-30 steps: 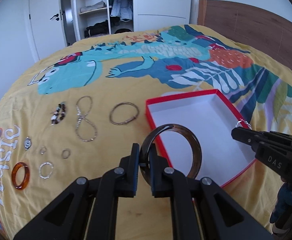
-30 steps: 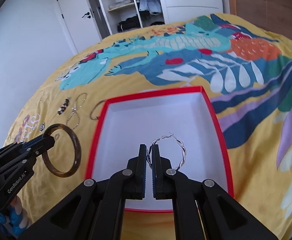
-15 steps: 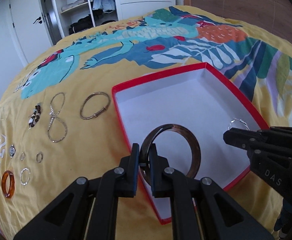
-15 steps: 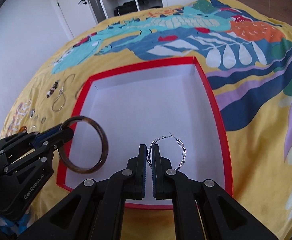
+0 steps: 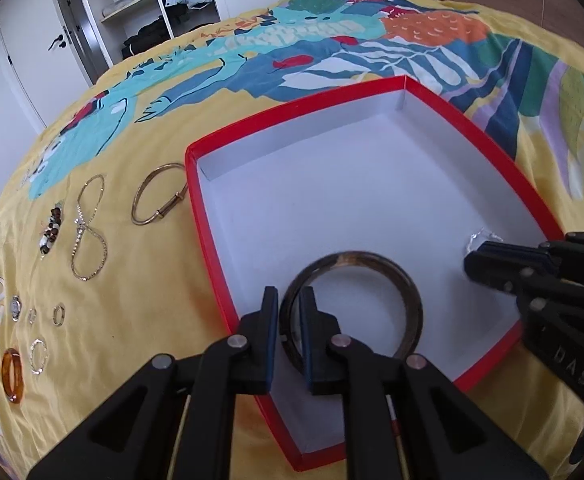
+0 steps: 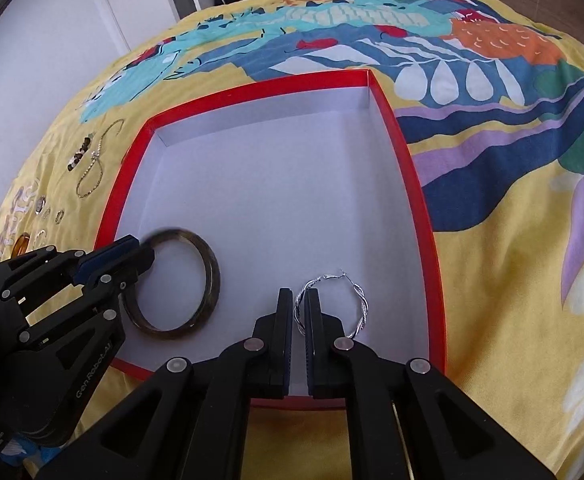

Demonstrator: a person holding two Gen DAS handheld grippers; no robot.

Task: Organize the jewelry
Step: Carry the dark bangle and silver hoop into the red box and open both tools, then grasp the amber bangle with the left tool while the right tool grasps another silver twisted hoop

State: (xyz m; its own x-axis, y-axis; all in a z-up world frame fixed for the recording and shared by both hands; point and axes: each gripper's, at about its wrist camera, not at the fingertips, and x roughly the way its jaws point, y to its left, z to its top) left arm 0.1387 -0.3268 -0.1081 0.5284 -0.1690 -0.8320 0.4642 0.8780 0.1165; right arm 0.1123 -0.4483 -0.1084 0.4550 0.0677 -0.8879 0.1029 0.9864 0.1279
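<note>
We tip both grippers steeply into the red box [image 6: 424, 216]: left gripper [image 5: 288, 322] jaws opening around the dark bangle [image 5: 406, 300], right gripper [image 6: 299, 314] jaws opening around the twisted silver hoop [image 6: 362, 308], both near the box's near edge.

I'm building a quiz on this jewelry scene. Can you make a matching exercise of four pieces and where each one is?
Things:
1. dark bangle
2. twisted silver hoop
3. gold bracelet
4. amber ring

Places:
A. on the bedspread, just outside the red box
B. in the box, between the opening jaws of the left gripper
C. far from the box, among small rings
D. in the box, between the opening jaws of the right gripper

Pairs: 1-B, 2-D, 3-A, 4-C
</note>
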